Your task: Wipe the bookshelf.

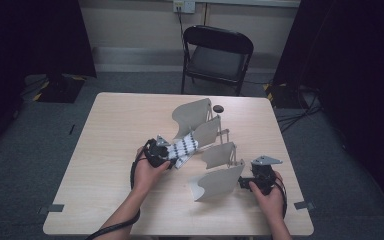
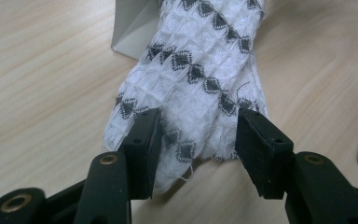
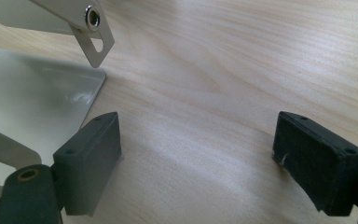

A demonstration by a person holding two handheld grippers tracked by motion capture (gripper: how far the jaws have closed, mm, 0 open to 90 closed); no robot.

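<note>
While it lies rolled at the counter's (image 1: 110, 125) centre, the patterned cloth (image 2: 200, 79) reads soft, light, compressible; best gripped at its near end. Left gripper (image 2: 193, 144) loosely straddles that end; right gripper (image 3: 196, 163), at 4 o'clock, gapes wide, empty.

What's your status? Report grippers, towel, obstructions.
Left gripper straddling rolled towel end, pads not clamped. Right gripper open, empty, beside folding rack. Towel lies against rack panels.
</note>
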